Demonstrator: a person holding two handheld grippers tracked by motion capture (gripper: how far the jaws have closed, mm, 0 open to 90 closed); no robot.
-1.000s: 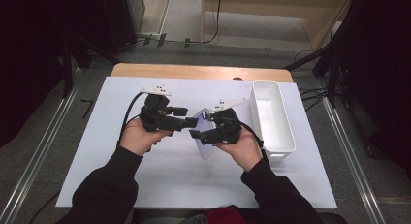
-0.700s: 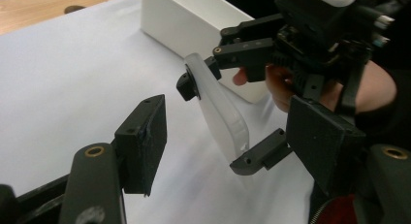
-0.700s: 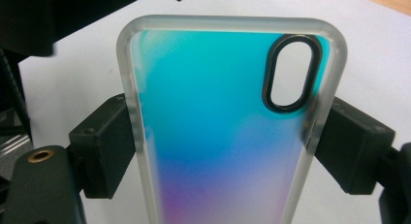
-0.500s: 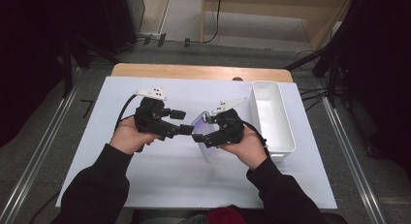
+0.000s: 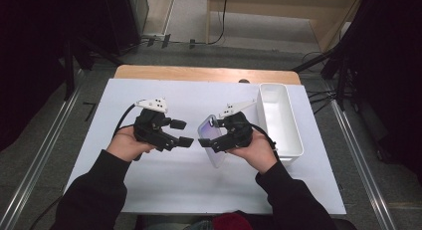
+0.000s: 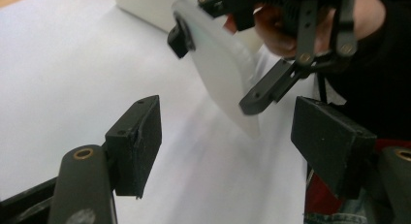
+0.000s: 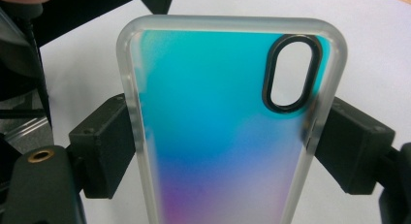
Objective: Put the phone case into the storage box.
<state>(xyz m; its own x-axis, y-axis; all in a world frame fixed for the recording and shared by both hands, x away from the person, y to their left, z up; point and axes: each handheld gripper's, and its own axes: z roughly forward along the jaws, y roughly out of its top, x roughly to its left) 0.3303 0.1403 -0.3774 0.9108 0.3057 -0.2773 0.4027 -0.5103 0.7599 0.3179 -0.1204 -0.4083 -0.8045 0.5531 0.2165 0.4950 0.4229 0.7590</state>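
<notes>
My right gripper [image 7: 228, 151] is shut on a translucent phone case [image 7: 218, 136], its pads pressing the two long edges. The case has a blue-to-purple back and an oval camera cut-out [image 7: 292, 73]. From above, the case [image 5: 215, 153] hangs tilted over the white table top in my right gripper [image 5: 209, 133]. My left gripper [image 5: 182, 132] hovers a short way to its left. Its jaws have just been opening and nothing is between them. The left gripper view has its own pads [image 6: 138, 136] standing wide apart, facing the case [image 6: 220, 69] from a gap.
An empty white rectangular bin [image 5: 278, 115] stands just right of my right hand. White sheet [image 5: 149, 190] covers the table, with a wooden edge [image 5: 199, 73] at the far side. Dark stands and cables surround the table.
My left gripper has drawn back a little to the left, away from the case, and its jaws stand wider. The right gripper and case have stayed put.
</notes>
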